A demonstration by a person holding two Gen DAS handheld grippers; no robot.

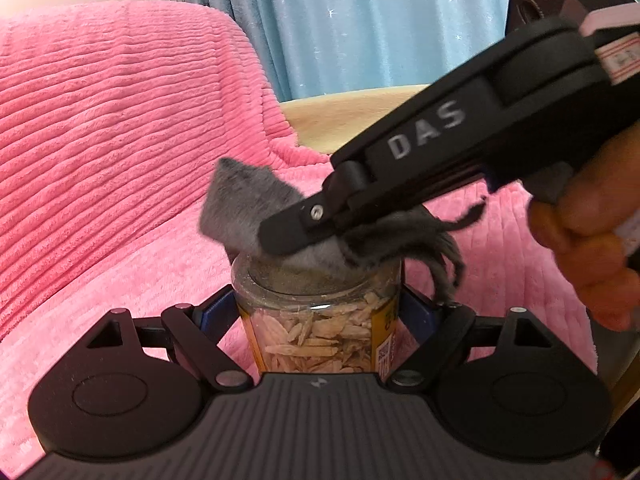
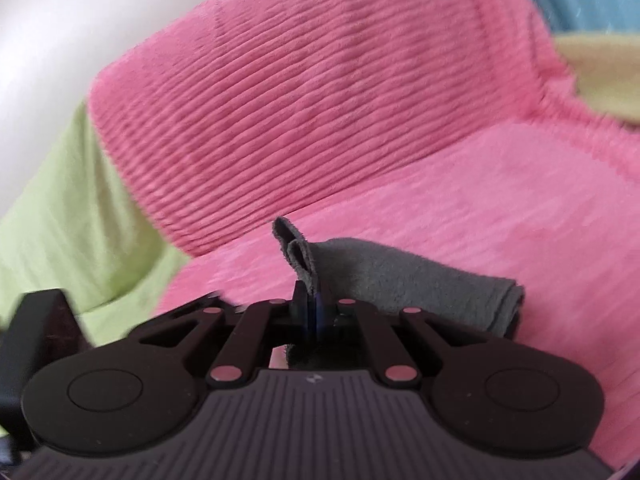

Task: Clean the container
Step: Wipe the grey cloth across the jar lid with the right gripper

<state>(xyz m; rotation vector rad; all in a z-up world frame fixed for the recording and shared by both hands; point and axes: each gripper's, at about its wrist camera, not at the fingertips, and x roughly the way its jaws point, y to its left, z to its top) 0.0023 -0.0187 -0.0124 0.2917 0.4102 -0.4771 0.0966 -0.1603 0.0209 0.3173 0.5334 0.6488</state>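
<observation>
Grey cloth sits pinched tight in the right gripper, pressing straight down on the jar lid, mid-frame. The left gripper squeezes the jar's sides.

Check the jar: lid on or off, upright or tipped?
Lid on, upright. The jar stands vertical between the left tool fingers, its grey lid seated on top under the grey cloth held by the right tool.

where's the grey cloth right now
In the left wrist view the grey cloth is centre frame, pinched in the right gripper and pressed on the lid of the clear jar, which the left gripper holds over the pink blanket.
</observation>
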